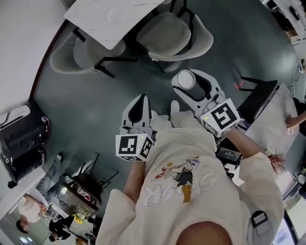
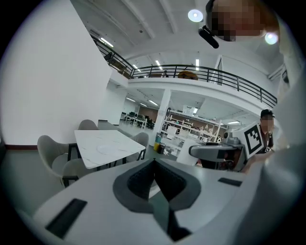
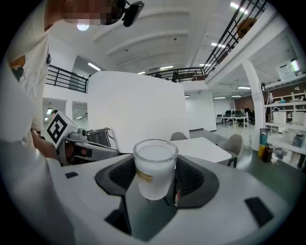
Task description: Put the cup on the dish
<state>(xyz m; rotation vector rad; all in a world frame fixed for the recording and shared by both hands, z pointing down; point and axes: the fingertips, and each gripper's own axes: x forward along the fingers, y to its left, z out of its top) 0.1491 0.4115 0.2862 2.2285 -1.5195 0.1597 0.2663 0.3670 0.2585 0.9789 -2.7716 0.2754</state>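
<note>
A frosted white cup (image 3: 154, 167) stands upright between the jaws of my right gripper (image 3: 154, 154), which is shut on it. In the head view the cup (image 1: 184, 79) is held in the air above the dark floor, right of my left gripper (image 1: 140, 99). That left gripper (image 2: 154, 161) is shut, its jaws meeting at the tips with nothing between them. A pale round dish (image 2: 104, 149) lies on the white marble table (image 2: 119, 141) some way ahead. In the head view the dish (image 1: 113, 13) shows faintly on the table (image 1: 93, 24) at the top.
Grey upholstered chairs (image 1: 176, 36) (image 1: 79, 55) stand around the table. A black chair and a white-covered surface (image 1: 260, 103) are on the right, and a black cabinet (image 1: 21, 143) on the left. Other people sit at the lower left (image 1: 28, 210). Dark floor (image 1: 95, 103) lies between me and the table.
</note>
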